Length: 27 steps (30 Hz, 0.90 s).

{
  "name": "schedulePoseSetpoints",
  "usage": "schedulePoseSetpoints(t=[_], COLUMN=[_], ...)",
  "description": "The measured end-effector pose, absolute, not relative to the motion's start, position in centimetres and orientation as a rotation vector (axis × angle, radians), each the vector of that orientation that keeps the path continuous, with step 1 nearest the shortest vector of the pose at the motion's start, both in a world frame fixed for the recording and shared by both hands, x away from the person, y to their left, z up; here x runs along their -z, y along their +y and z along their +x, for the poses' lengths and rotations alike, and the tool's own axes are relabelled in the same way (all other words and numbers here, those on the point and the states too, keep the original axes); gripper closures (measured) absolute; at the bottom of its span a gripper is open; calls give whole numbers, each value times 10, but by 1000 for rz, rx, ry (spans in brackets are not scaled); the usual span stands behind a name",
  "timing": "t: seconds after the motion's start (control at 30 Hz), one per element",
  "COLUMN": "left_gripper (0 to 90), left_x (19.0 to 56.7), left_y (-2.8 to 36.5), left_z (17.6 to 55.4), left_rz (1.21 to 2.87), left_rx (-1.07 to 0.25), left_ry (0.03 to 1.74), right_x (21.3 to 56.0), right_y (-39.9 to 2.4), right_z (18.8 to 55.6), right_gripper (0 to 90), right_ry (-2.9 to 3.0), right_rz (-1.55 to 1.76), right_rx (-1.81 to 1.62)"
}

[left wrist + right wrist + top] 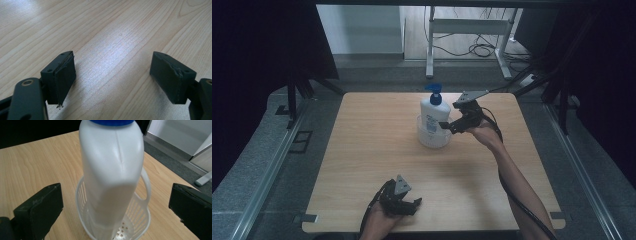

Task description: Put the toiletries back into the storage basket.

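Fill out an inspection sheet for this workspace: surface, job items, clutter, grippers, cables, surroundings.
Surface: light wooden table, bare wood apart from the job's things.
Job's things: white pump bottle with blue pump top, standing inside a white slotted basket.
Clutter: nothing seen.
Grippers: left gripper low over the table's near edge, jaws open, nothing between them. Right gripper facing the bottle, jaws open on either side, pads apart from it.
Cables: black cable runs along the right forearm; loose cables on the floor beyond.
Surroundings: dark curtains at both sides, grey desk frame behind.
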<state>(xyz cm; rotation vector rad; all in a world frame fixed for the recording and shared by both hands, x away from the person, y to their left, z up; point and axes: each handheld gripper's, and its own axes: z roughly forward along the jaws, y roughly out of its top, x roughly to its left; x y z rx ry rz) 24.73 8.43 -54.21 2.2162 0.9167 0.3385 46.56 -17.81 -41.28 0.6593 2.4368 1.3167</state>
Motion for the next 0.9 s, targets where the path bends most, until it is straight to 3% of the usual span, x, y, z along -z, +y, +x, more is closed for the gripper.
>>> schedulePoseSetpoints(t=[0.9], left_gripper=[202], left_x=[542], left_y=[84], left_z=[247], left_rz=[2213], left_rx=[-342], left_ry=[916], right_x=[421], right_y=[-202], right_z=[439], right_gripper=[0], right_ry=[2439], right_rz=[706], right_rx=[-1289])
